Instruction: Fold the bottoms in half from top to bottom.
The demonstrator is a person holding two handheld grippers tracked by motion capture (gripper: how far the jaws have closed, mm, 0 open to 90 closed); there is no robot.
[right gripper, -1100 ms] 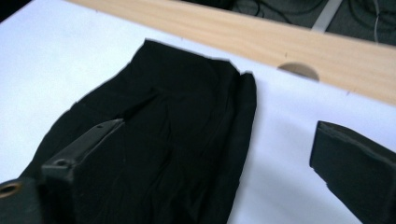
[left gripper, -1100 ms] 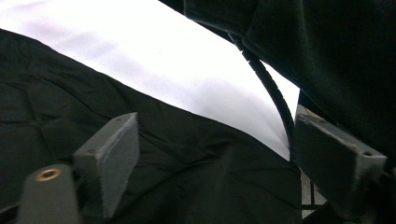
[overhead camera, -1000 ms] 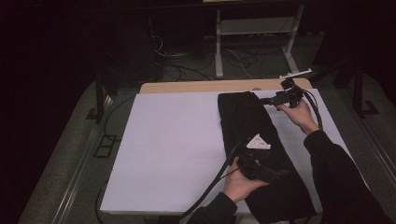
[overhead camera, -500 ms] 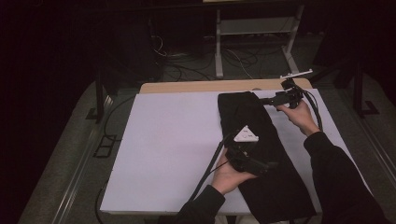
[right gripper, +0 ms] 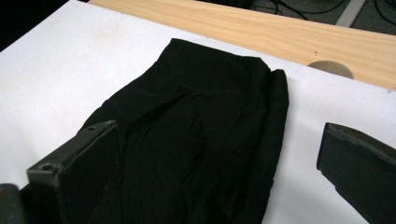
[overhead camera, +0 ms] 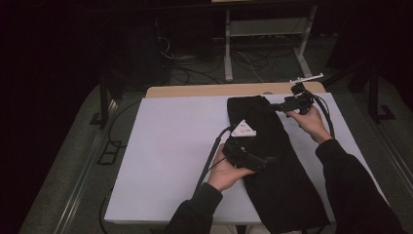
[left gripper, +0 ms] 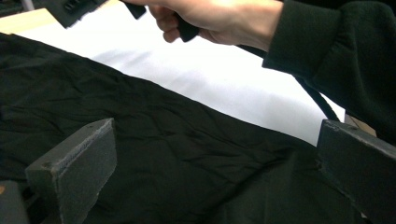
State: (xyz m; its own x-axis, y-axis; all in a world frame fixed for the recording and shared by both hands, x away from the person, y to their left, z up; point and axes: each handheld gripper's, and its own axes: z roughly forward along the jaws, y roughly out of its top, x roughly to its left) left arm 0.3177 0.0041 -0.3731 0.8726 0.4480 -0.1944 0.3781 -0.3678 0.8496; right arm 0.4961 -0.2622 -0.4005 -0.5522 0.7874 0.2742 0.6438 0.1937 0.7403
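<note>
A long black garment (overhead camera: pixel 285 190) lies flat along the right half of the white-covered table (overhead camera: pixel 170 146). My left gripper (overhead camera: pixel 268 159) hovers over the garment's middle, held from the left side. Its jaws have just been opening and now stand wide, with the black cloth (left gripper: pixel 163 140) below them and nothing gripped. My right gripper (overhead camera: pixel 278 105) is at the garment's far end, pointing left over it. In the right gripper view its jaws are open above the folded far end of the cloth (right gripper: pixel 201 116). The right hand (left gripper: pixel 219 18) appears beyond the left gripper's jaws.
A bare wooden strip (overhead camera: pixel 204 91) runs along the table's far edge, with a round hole (right gripper: pixel 329 69) in it. Behind the table are a metal stand (overhead camera: pixel 228 44) and floor cables (overhead camera: pixel 195 63). The left half of the white cover is bare.
My left hand has moved up the garment, away from the person, and lifted a little off the cloth. The right hand and its gripper have stayed where they were.
</note>
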